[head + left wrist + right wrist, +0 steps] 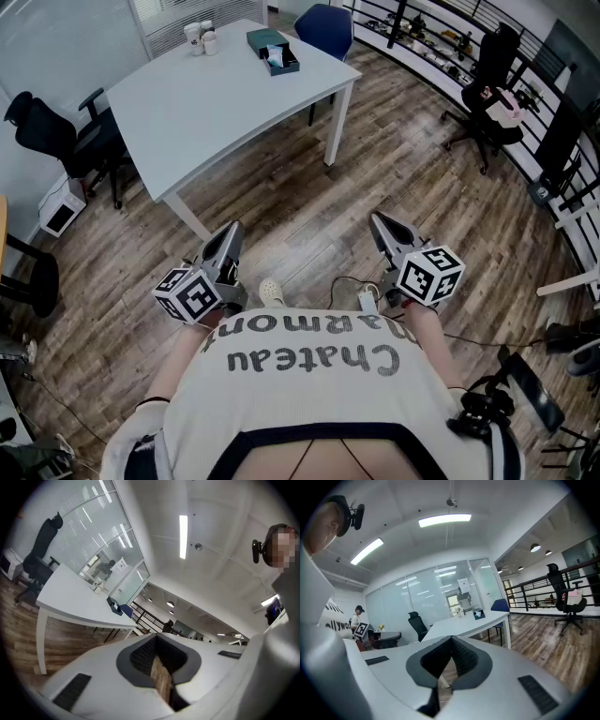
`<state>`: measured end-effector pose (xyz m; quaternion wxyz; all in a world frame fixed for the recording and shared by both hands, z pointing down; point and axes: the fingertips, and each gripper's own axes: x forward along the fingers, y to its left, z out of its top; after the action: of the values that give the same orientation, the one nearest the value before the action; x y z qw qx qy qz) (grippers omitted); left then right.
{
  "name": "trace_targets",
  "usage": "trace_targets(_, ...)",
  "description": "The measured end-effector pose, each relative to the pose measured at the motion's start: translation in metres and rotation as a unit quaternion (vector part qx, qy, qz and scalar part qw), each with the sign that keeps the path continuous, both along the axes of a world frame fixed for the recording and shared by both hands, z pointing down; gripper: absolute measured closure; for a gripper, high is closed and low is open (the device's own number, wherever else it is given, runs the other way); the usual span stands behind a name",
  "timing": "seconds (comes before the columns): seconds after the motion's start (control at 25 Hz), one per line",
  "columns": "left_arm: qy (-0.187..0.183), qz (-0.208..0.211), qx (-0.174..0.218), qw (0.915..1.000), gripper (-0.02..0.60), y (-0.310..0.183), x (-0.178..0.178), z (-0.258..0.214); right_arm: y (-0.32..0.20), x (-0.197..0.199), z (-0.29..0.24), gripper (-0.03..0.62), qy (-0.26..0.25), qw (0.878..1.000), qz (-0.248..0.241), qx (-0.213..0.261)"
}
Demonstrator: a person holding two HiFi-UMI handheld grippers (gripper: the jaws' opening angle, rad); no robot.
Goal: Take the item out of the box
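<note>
Observed: the person stands on the wood floor, well apart from the white counter [216, 103]. Both tools are held low in front of the body.

Left tool [230, 234]: jaws closed together, nothing between them. It points level toward the counter.

Right tool [382, 227]: jaws likewise together at the tips and empty. It is tipped slightly downward.

Task thing: the dark teal box [273, 49] sits on the far part of the counter, at about 12 o'clock in the head view and near the far right edge. A pale item [275, 58] shows inside its open end; what it is cannot be told at this range. White cups [200, 37] stand at roughly 10 o'clock from the box, and a blue chair [323, 26] is just beyond it at 2 o'clock.

Assessment: the task has not begun, and the step in hand is the approach. Recommended:
- Walk up the counter's right side, so the box comes within reach without leaning across the top.
- Open the picking tool before arrival.
- Brace the box wall with the other tool, since a light box will likely slide or lift.
- Grip the item alone, then draw it straight up and clear of the rim.
</note>
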<state>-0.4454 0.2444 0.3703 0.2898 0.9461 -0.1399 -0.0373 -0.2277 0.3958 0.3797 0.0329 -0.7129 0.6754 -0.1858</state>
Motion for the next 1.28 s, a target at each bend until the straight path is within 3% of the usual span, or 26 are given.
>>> trace_targets(0.56,-0.007,0.001,-0.009,0.9999,0.594,-0.002,-0.001,0.007,-0.003,-0.002,0.010,0.595,-0.007,1.000,-0.003,-0.008)
trace_targets(0.68,-0.006,0.003,-0.009,0.9999,0.594,-0.004,0.000,0.007,-0.007,-0.005,0.015,0.595,-0.027,1.000,-0.012,-0.007)
trace_targets(0.88,0.027,0.014,0.004,0.9995,0.589,-0.009,-0.001,0.001,-0.018,-0.014,0.037,0.594,-0.071,0.997,-0.024,-0.017)
trace_targets(1.0,0.027,0.023,0.013,0.9993,0.589,-0.022,0.003,0.009,-0.034,-0.007,0.049,0.594,-0.082,0.996,-0.019,-0.024)
trace_targets(1.16,0.074,0.049,-0.024,0.9958,0.591,-0.057,0.023,0.009,-0.067,0.019,0.048,0.594,-0.086,0.996,-0.001,-0.021)
trace_targets(1.28,0.063,0.064,-0.005,0.9959,0.591,-0.102,0.052,0.001,-0.105,0.041,0.033,0.594,-0.074,0.997,0.003,0.000)
